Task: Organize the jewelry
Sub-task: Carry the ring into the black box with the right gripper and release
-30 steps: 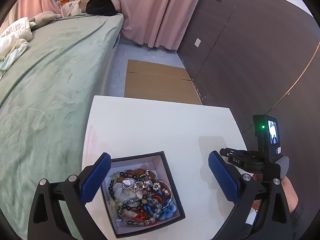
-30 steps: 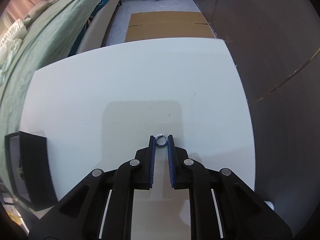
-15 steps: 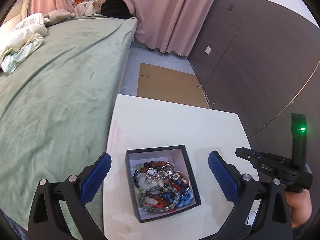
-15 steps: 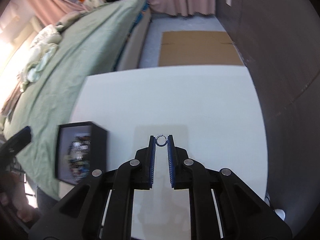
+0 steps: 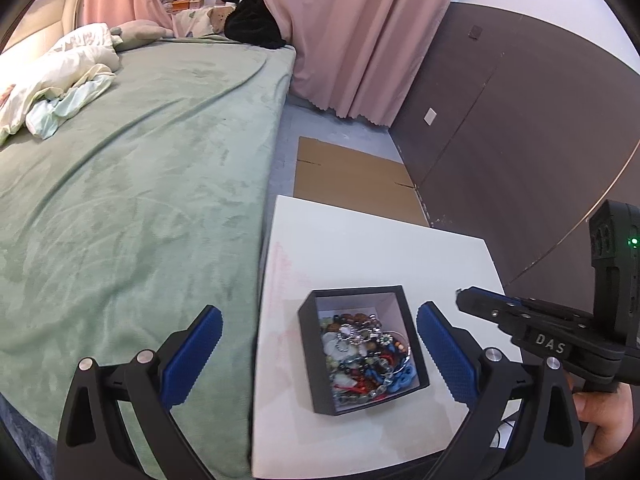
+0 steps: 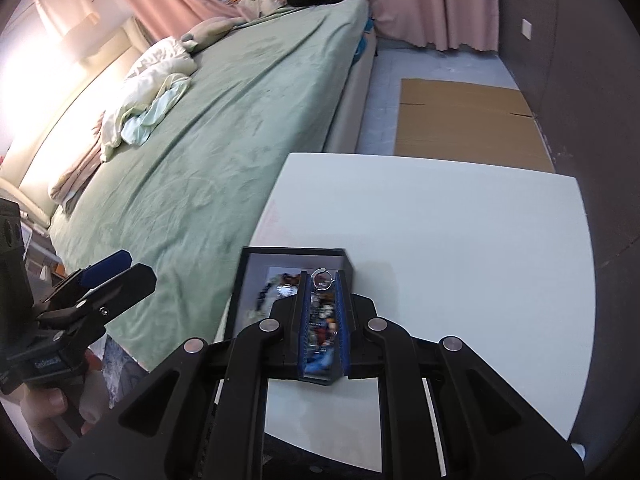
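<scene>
A black jewelry box (image 5: 318, 354) with a white lining sits near the left front of the white table (image 5: 360, 248); it holds several mixed beaded bracelets (image 5: 366, 356). My left gripper (image 5: 318, 346) is open and empty, raised above and in front of the box. My right gripper (image 6: 323, 280) is shut on a small silver ring (image 6: 322, 278) and holds it over the box (image 6: 256, 280). The right gripper also shows at the right of the left wrist view (image 5: 464, 294), beside the box.
A bed with a green blanket (image 5: 132, 184) runs along the table's left edge. Flat cardboard (image 5: 352, 180) lies on the floor beyond the table. A dark wall panel (image 5: 500, 128) stands to the right. Pink curtains (image 5: 360, 32) hang at the back.
My right gripper lifted the ring off the table and carried it left, over the box. My left gripper drew back and shifted left, so the box now sits further right in its view.
</scene>
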